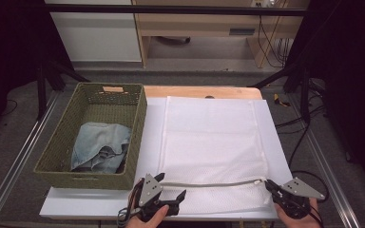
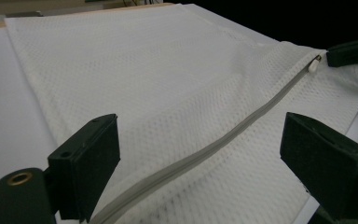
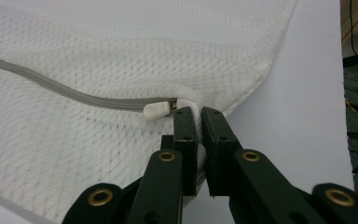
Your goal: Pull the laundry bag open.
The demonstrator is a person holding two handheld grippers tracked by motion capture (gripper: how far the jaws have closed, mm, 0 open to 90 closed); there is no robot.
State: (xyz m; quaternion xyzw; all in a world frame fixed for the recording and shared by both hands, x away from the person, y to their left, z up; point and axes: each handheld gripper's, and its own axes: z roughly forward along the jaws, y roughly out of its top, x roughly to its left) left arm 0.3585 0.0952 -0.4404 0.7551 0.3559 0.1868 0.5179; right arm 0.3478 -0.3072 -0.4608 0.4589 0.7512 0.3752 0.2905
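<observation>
Pinching the white mesh laundry bag (image 3: 121, 56) at its corner beside the grey zipper (image 3: 51, 88), the right gripper (image 3: 198, 112) presses together; the left gripper (image 2: 200, 154) stands spread over the flat bag on the table (image 1: 100, 202).

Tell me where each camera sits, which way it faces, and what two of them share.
High view: above the person's side, facing forward and down on the table, basket and mesh bag; both hands and the left gripper show.
Left gripper view: on the left gripper, along its open jaws over the zipper.
Right gripper view: on the right gripper, pinching the bag's edge beside the zipper pull.
Shared: both gripper views show the zipper pull.
</observation>
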